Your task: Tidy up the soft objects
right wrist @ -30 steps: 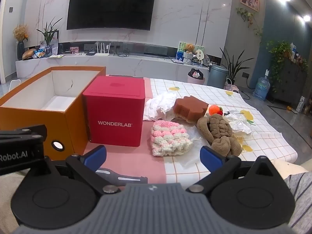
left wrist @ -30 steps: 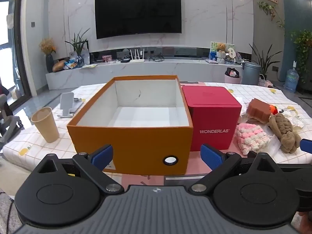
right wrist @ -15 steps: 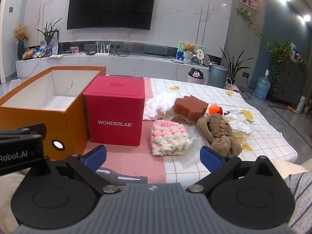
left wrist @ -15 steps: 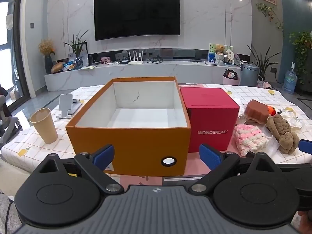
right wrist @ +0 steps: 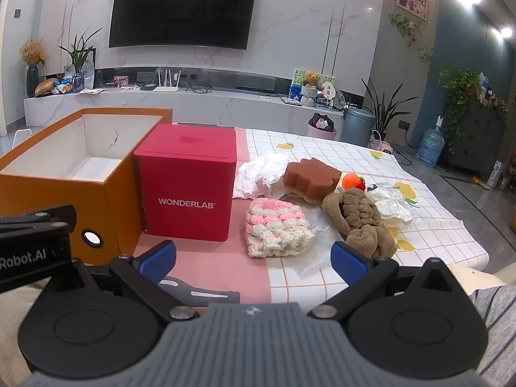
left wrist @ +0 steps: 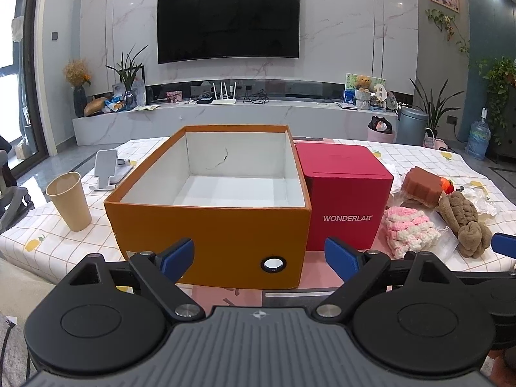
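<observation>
Both claws spread and empty, right claw (right wrist: 253, 259) and left claw (left wrist: 259, 256). Pink-white knit (right wrist: 277, 232) lies just ahead of the right one, orange box (left wrist: 209, 222) dead ahead of the left. Risk imo: knit squishes and slips out, or the paper under it gets dragged along.

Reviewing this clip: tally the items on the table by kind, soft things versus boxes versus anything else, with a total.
Soft items: 5: pink-white knit, brown plush, brown sponge, white cloth, orange toy
Boxes: 2: orange box, red box
Other: 3: paper cup, phone stand, crumpled plastic
Total: 10
</observation>
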`<state>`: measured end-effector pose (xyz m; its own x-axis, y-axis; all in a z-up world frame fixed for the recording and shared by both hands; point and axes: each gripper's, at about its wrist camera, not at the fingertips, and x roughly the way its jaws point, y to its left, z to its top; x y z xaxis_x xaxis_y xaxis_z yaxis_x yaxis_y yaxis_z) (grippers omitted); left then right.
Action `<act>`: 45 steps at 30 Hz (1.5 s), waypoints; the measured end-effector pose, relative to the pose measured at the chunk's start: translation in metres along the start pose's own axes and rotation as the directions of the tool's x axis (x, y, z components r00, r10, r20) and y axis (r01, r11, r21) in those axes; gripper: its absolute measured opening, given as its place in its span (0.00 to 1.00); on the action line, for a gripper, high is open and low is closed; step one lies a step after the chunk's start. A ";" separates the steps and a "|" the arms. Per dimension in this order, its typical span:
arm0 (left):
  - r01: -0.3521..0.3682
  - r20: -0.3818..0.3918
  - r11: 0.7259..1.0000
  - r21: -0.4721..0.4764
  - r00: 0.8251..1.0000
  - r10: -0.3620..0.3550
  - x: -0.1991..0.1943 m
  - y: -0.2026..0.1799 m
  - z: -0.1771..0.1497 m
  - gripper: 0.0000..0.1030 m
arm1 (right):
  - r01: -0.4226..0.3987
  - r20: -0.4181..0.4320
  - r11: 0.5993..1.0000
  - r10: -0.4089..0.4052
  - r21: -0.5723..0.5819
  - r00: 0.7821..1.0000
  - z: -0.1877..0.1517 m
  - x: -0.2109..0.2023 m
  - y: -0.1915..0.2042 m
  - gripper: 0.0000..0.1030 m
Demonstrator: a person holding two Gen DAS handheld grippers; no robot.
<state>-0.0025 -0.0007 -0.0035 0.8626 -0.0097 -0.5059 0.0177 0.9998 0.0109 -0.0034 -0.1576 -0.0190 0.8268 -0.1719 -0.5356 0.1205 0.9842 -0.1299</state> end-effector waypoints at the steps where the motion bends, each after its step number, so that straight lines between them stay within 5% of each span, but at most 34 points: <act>1: -0.004 0.002 1.000 0.003 1.000 0.004 0.000 0.000 0.000 1.00 | -0.002 -0.002 1.000 0.002 0.000 1.000 0.000 0.000 0.000 0.97; 7: -0.060 0.036 0.997 0.047 0.998 0.058 0.000 -0.004 -0.004 1.00 | -0.021 -0.013 1.000 0.020 -0.016 1.000 -0.001 0.004 0.002 0.97; 45: -0.050 0.008 0.998 0.042 0.999 0.050 0.004 -0.004 -0.006 1.00 | -0.027 -0.028 0.999 0.026 -0.030 0.999 -0.003 0.005 0.005 0.97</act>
<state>-0.0020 -0.0043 -0.0103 0.8664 0.0398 -0.4977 -0.0043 0.9974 0.0724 0.0002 -0.1537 -0.0247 0.8141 -0.1473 -0.5617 0.0816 0.9867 -0.1405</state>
